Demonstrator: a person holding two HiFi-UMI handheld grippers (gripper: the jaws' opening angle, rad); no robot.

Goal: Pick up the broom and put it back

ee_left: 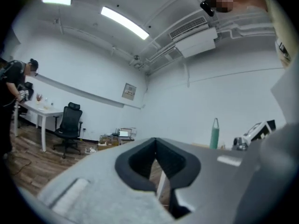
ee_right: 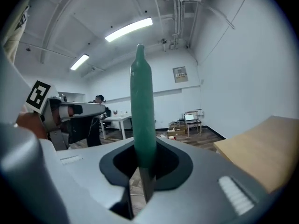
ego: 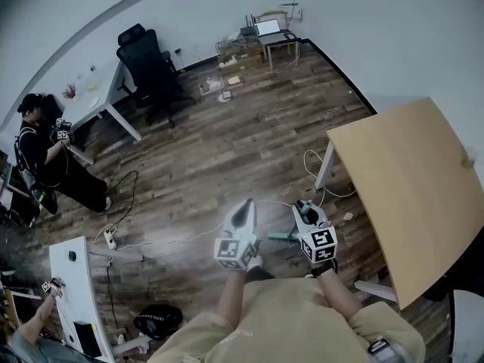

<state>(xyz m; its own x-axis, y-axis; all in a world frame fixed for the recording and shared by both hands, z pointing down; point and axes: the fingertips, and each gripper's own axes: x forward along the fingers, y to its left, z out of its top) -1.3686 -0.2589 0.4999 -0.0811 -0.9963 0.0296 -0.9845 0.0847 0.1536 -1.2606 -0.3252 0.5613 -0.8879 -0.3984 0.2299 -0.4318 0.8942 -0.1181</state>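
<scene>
Right gripper view: smooth, tapered green broom handle [ee_right: 141,111].

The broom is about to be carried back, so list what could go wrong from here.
1. Only the right claw grips the slim green broom handle. The left claw is shut and empty, so the handle may swing or slip.
2. The light wooden table stands close on the right, and the broom could knock it.
3. White cables lie on the floor ahead.

Floor [ego: 227,142]: was dark planks.
Walls [ego: 393,21]: were white.
Tabletop [ego: 408,180]: was pale wood.
Lights [ee_left: 124,22]: were ceiling strips.
Chair [ego: 151,70]: was black, probably swivel.
</scene>
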